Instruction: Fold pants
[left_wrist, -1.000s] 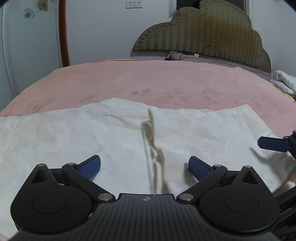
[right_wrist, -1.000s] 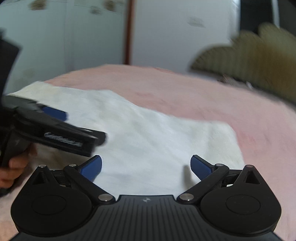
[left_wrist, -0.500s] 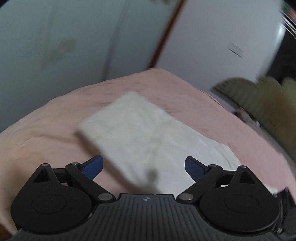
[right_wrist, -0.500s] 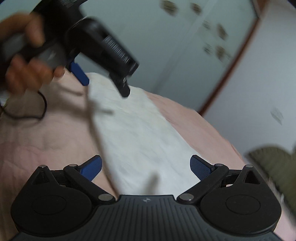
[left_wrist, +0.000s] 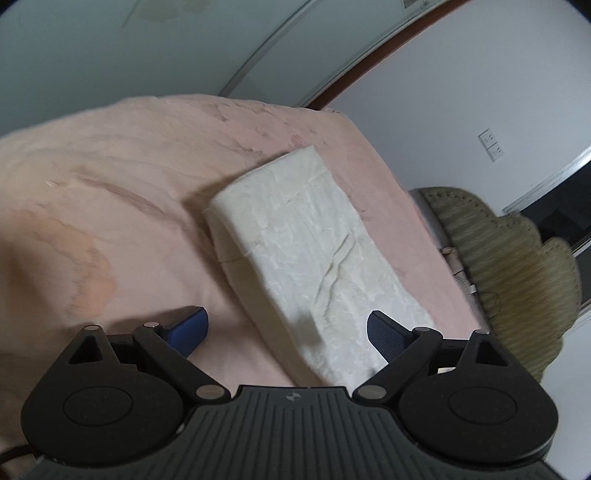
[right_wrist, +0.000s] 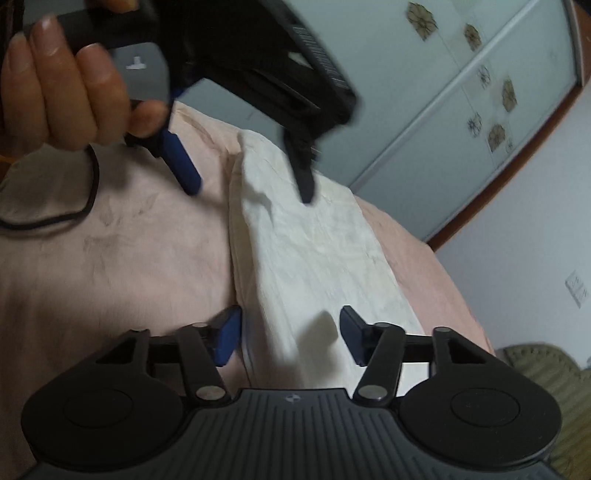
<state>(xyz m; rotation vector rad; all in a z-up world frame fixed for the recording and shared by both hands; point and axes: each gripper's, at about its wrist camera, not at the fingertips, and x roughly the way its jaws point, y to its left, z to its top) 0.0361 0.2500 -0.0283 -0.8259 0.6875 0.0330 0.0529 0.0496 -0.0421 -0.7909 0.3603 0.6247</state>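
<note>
So the pants (left_wrist: 310, 251) are lying folded into a long cream strip on the pink bedspread (left_wrist: 110, 206), running away from me toward the far end of the bed. My left gripper (left_wrist: 286, 330) is spread wide, with the near end of the strip sitting between its blue pads (left_wrist: 190, 328) but nothing pressing on it. My right gripper (right_wrist: 290, 334) is closing in over its end of the cloth, fabric between the jaws, pads not biting yet as far as I can see. The right camera also catches my left hand (right_wrist: 62, 88) gripping the other handle.
</note>
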